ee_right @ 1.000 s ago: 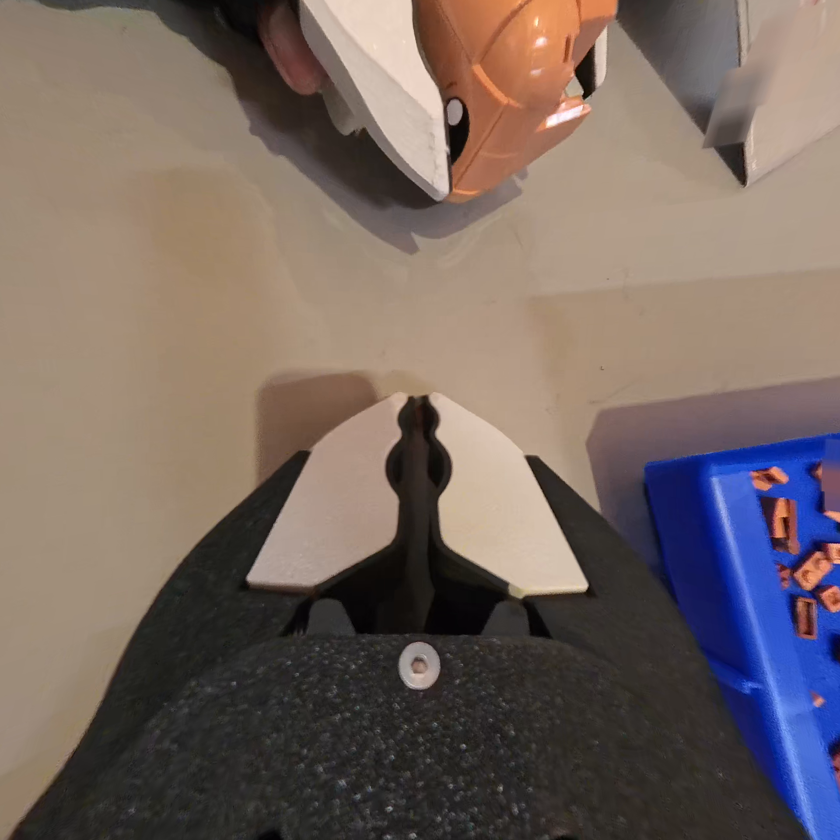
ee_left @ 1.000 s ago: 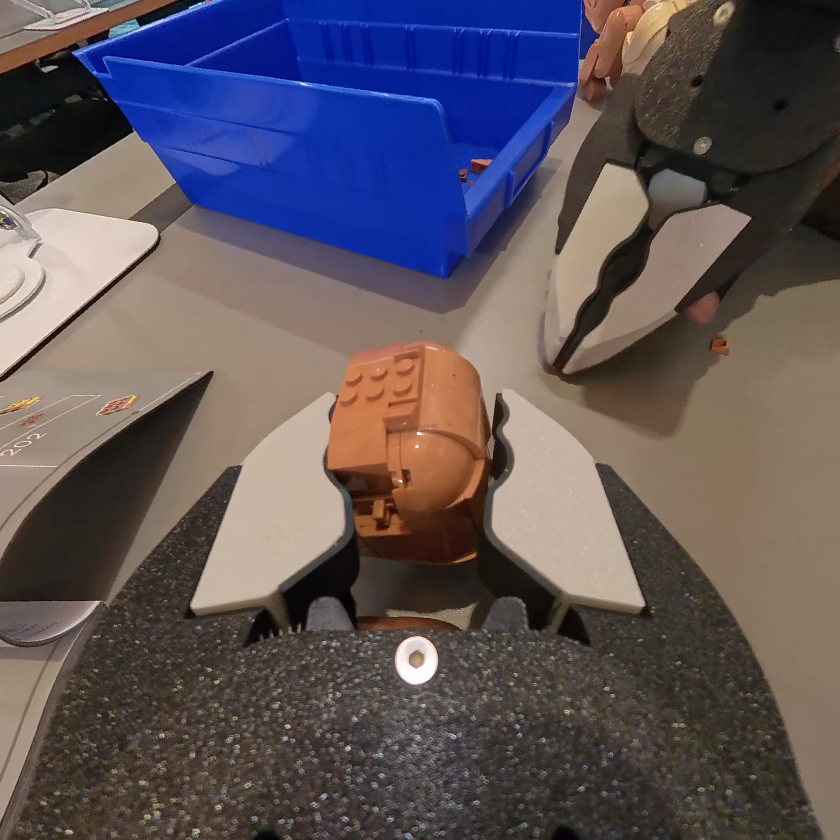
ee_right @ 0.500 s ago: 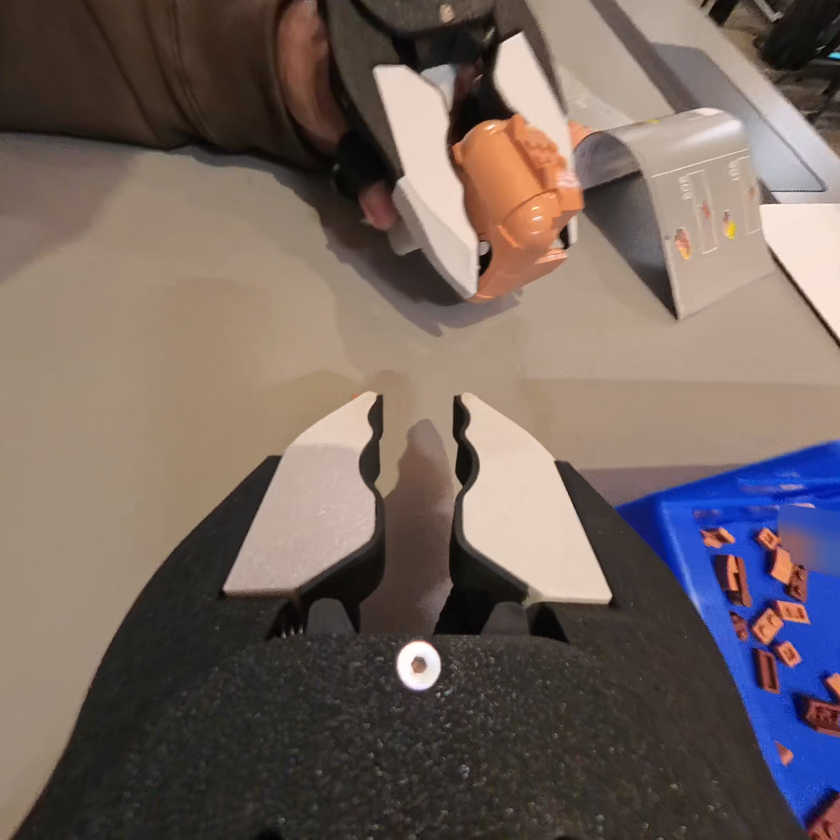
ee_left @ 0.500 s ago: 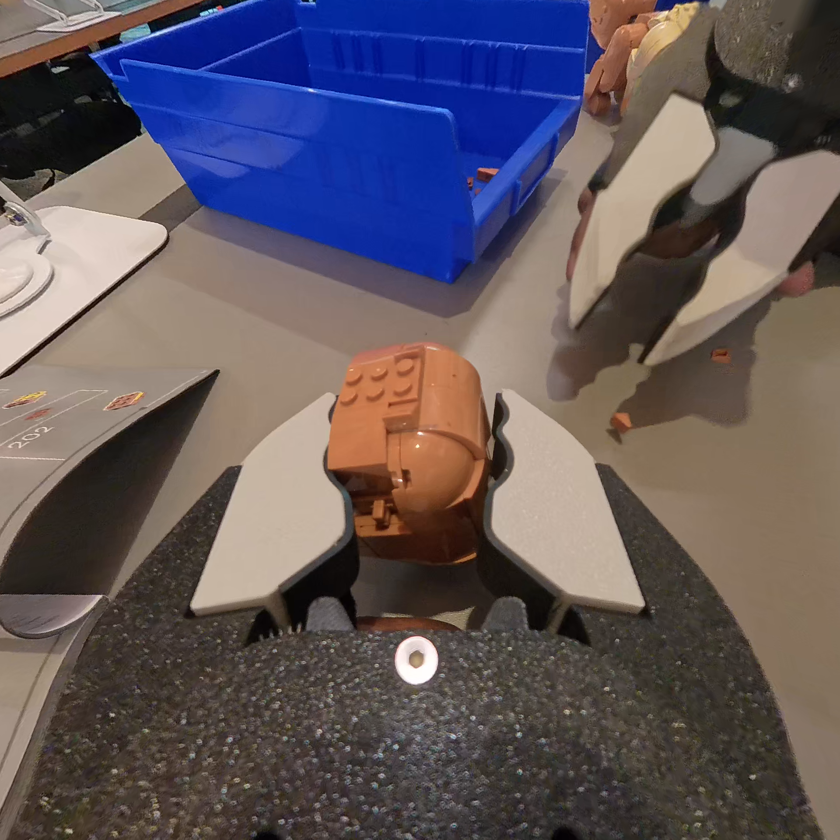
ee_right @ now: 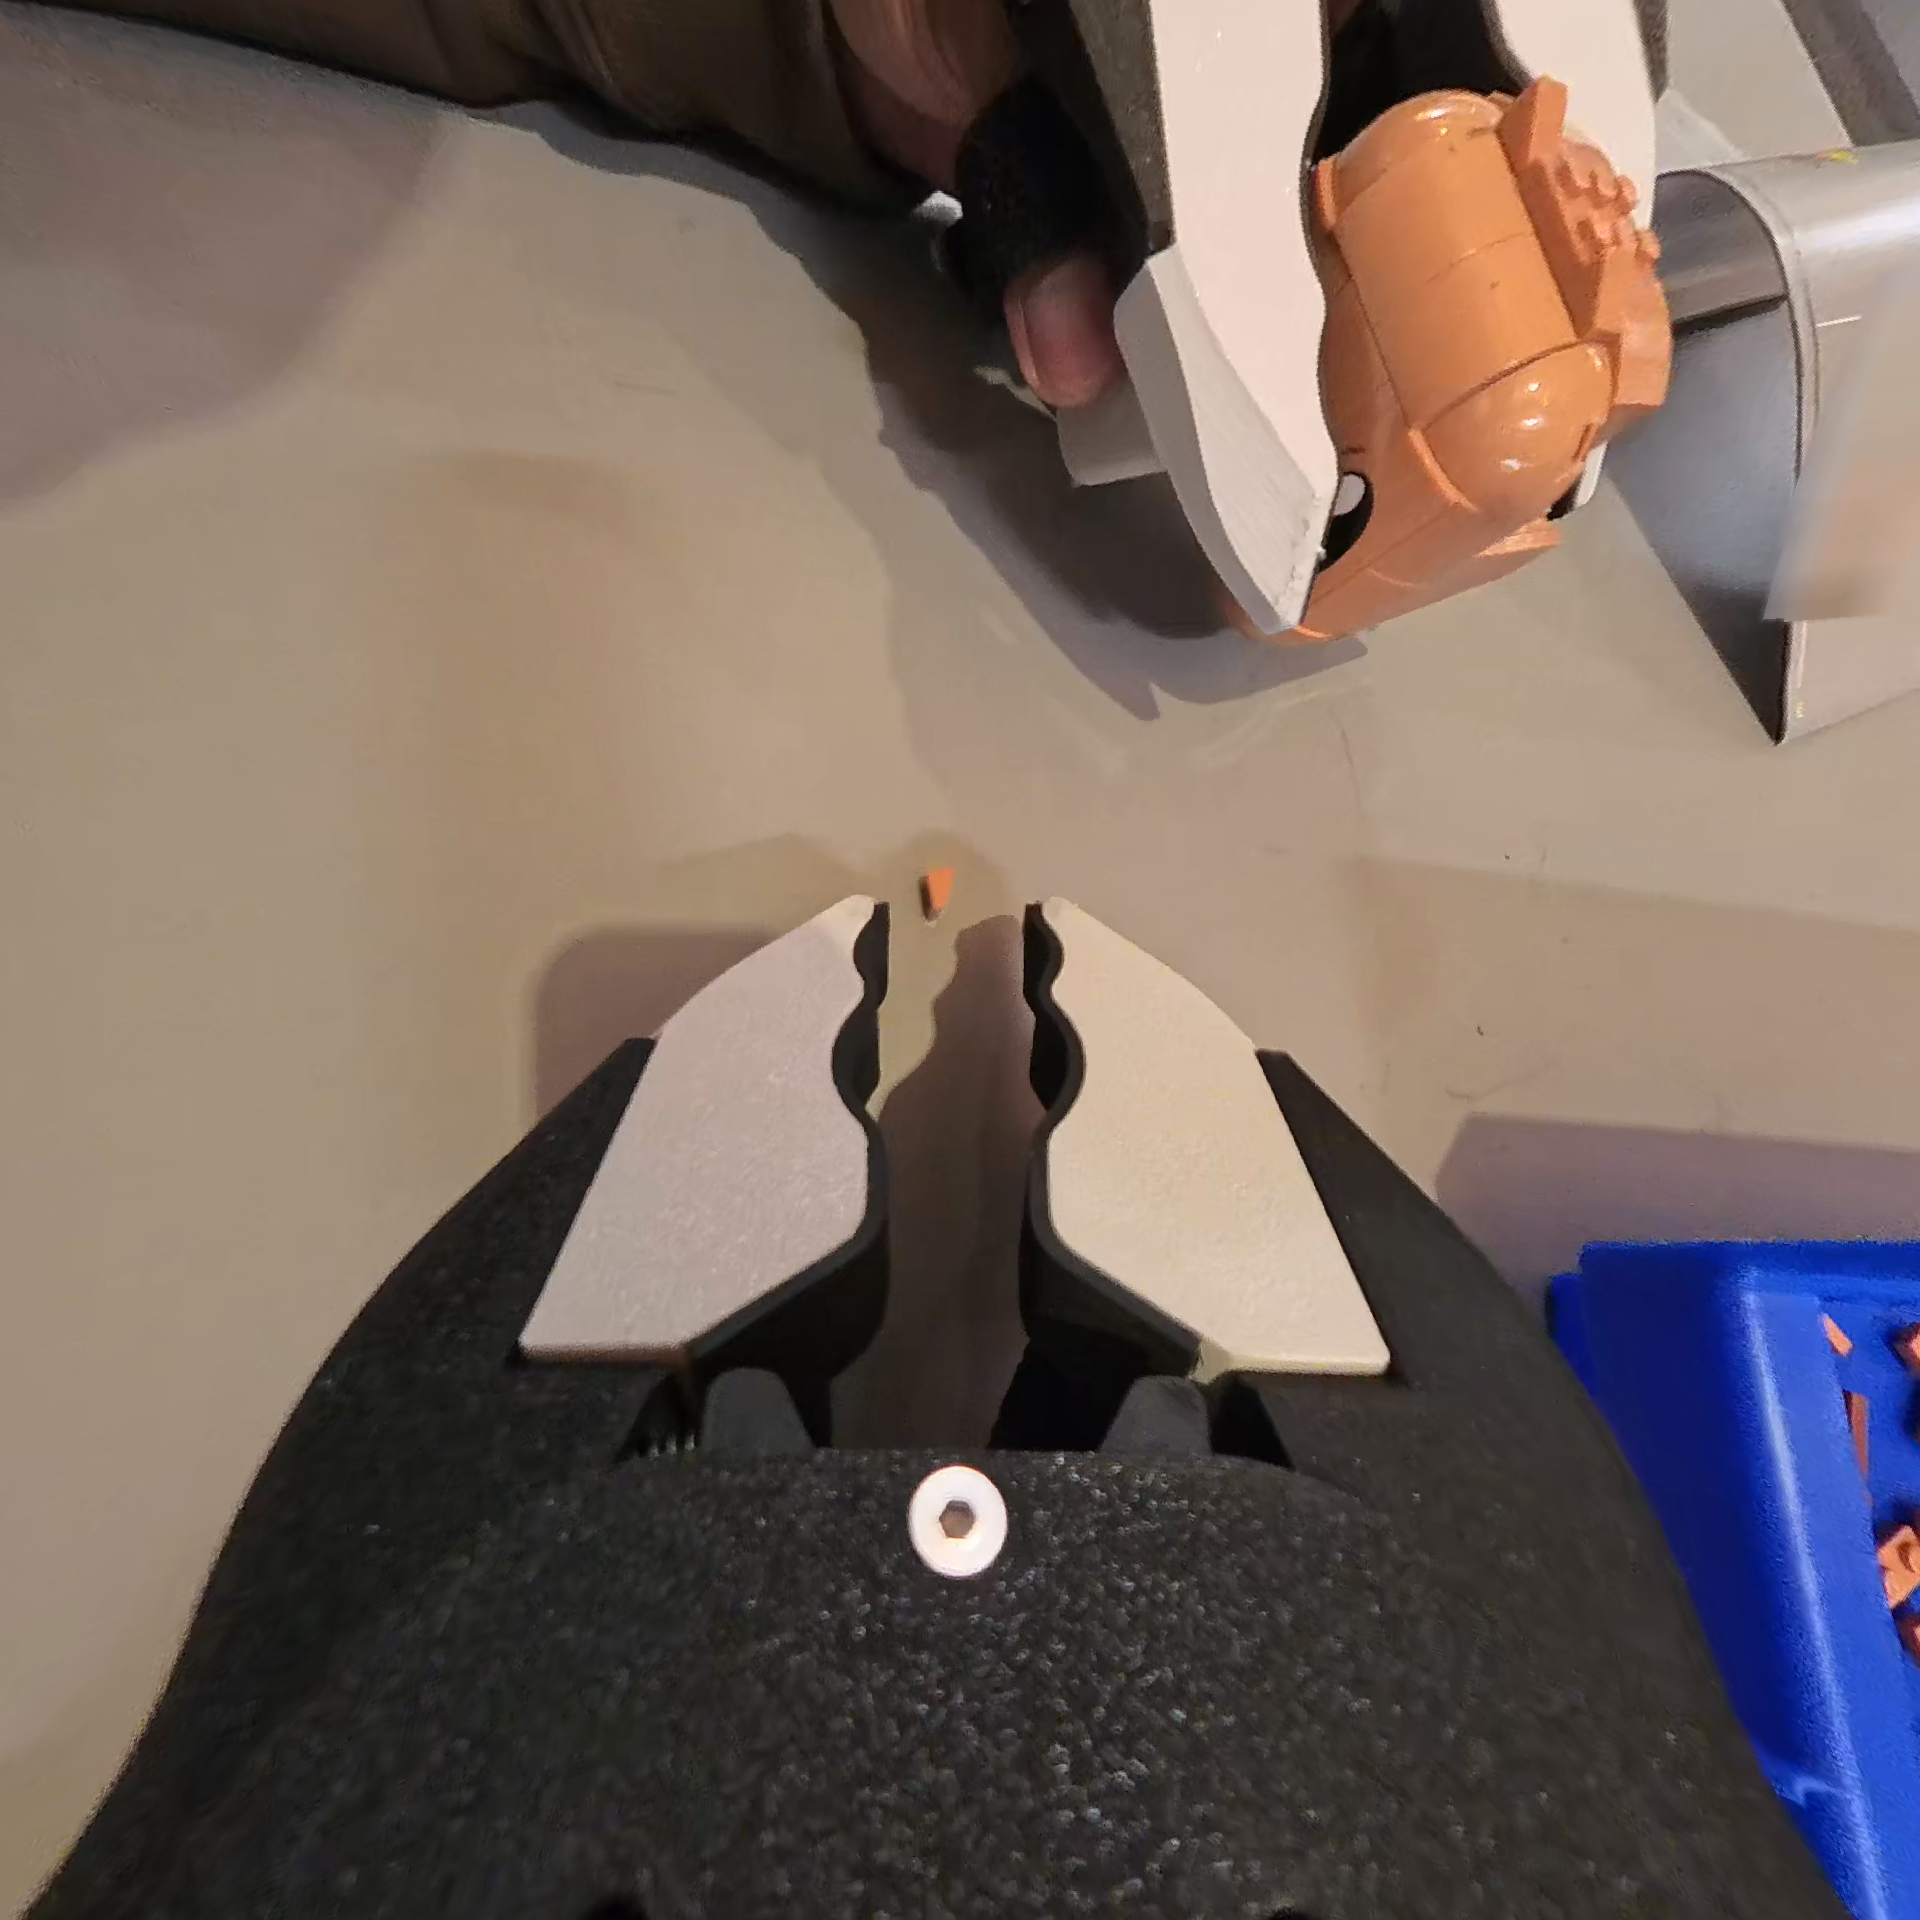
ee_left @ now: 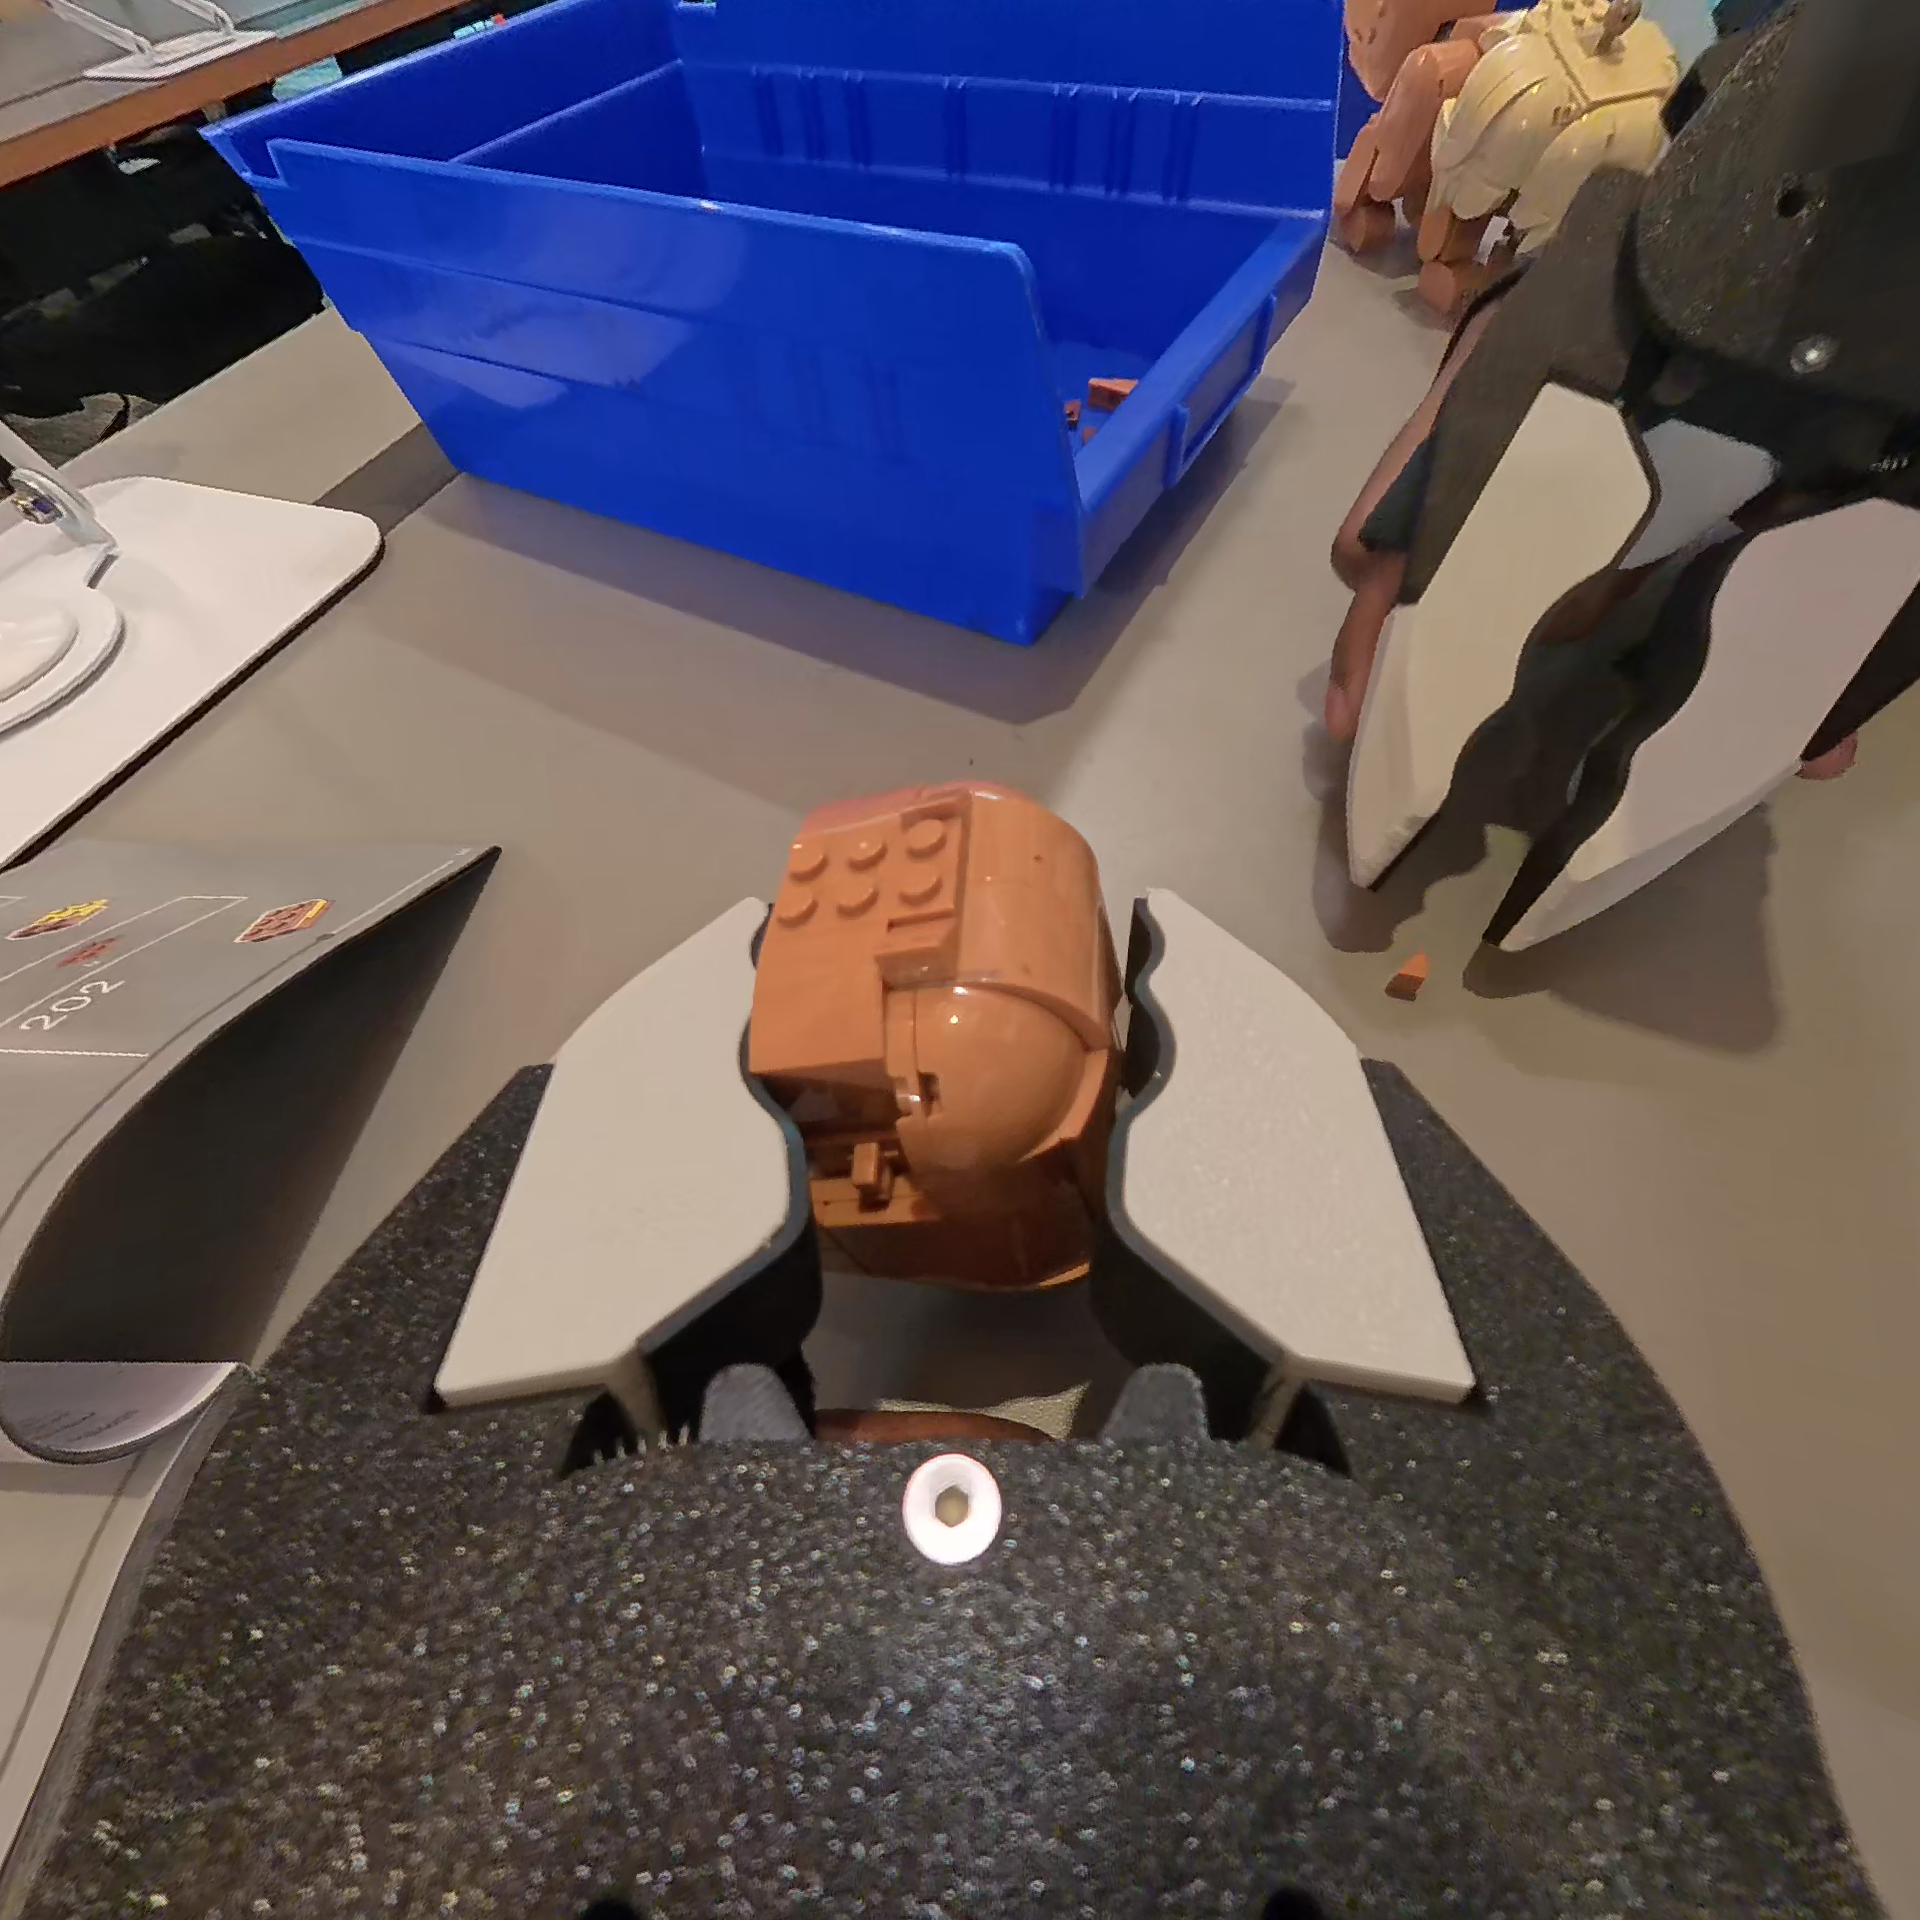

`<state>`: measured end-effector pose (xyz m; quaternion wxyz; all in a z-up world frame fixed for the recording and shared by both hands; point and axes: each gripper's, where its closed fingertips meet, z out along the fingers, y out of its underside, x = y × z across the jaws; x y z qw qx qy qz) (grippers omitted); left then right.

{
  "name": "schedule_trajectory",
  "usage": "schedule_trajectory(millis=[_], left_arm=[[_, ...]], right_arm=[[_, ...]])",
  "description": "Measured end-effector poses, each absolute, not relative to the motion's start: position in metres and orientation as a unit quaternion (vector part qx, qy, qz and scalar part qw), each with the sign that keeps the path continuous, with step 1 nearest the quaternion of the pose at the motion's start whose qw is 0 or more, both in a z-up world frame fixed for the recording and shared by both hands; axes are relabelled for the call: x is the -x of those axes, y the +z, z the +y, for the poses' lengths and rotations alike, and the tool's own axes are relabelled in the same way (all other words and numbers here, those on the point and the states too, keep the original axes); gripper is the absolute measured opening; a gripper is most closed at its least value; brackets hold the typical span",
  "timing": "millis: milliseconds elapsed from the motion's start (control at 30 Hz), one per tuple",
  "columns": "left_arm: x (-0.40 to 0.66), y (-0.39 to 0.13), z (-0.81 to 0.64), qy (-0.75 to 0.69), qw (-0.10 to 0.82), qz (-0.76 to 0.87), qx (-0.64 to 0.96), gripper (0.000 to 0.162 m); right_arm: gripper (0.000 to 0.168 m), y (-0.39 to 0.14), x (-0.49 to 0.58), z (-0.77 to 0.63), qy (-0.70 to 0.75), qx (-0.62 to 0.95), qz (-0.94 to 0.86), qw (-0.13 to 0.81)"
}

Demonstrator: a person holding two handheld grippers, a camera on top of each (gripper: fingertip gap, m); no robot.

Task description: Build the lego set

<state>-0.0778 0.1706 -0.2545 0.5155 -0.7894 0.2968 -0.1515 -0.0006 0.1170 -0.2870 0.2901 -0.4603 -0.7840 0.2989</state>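
Left wrist view first: left gripper (ee_left: pixel 940 1023) clamped on the brown lego assembly (ee_left: pixel 935 1029), fingers (ee_left: pixel 644 1132) pressed against both its sides; studded plate facing up and away, rounded dome toward the camera; held just above the grey counter (ee_left: pixel 675 748). Beyond it, blue bin (ee_left: pixel 727 343) with a few small brown pieces in its near right corner; curled instruction booklet (ee_left: pixel 156 997) at left; white board (ee_left: pixel 177 582) farther left; finished tan and cream lego figures (ee_left: pixel 1496 135) at the back right. Right gripper (ee_left: pixel 1444 914) tipped down at the right, fingers apart, tips near the counter; tiny brown lego piece (ee_left: pixel 1408 977) lying loose on the counter between those tips, touched by neither.

Right wrist view now: right gripper (ee_right: pixel 956 909) open, a clear gap between its fingers (ee_right: pixel 748 1143); same small piece (ee_right: pixel 938 891) just ahead of the tips, nearer the left finger, not yet gripped. Farther off, left gripper (ee_right: pixel 1455 499) with the assembly (ee_right: pixel 1475 343) squeezed between its fingers; a person's hand (ee_right: pixel 1039 281) behind it; booklet (ee_right: pixel 1766 364) at far right; bin corner (ee_right: pixel 1683 1475) at lower right, more loose brown pieces inside.
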Motion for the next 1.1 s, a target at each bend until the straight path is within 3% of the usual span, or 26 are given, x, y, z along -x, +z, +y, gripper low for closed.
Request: schedule_trajectory(millis=[667, 1100], left_arm=[[0.083, -0.244, 0.179, -0.165, 0.543, 0.243, 0.787, 0.062], [0.081, -0.246, 0.179, -0.157, 0.540, 0.244, 0.790, 0.062]], right_arm=[[0.022, -0.263, 0.013, 0.144, 0.370, 0.512, -0.697, 0.340], [0.021, -0.270, 0.003, 0.145, 0.412, 0.565, -0.669, 0.250]])
